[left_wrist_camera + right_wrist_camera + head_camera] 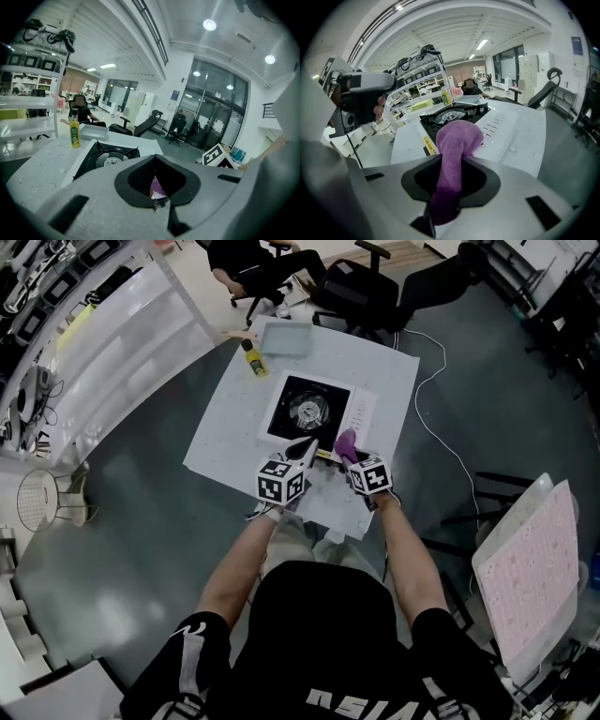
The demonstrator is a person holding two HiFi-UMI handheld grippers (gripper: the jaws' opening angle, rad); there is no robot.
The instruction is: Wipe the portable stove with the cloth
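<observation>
The portable stove [309, 411] lies on the white-covered table [225, 427]: a black top with a round burner and a white control strip on its right. My right gripper [347, 448] is shut on a purple cloth [345, 441] and hovers at the stove's near right corner. In the right gripper view the cloth [457, 140] sticks out past the right gripper [457, 161], just short of the stove [454, 115]. My left gripper [303, 450] hangs at the stove's near edge, its jaws together and holding nothing. In the left gripper view the left gripper [155, 159] points at the stove [110, 159].
A yellow oil bottle [253, 359] and a shallow grey tray [286, 337] stand at the table's far side. Office chairs [361, 282] and a seated person [248, 263] are beyond it. White shelving [112, 324] runs along the left, and a pink board [534, 568] is on the right.
</observation>
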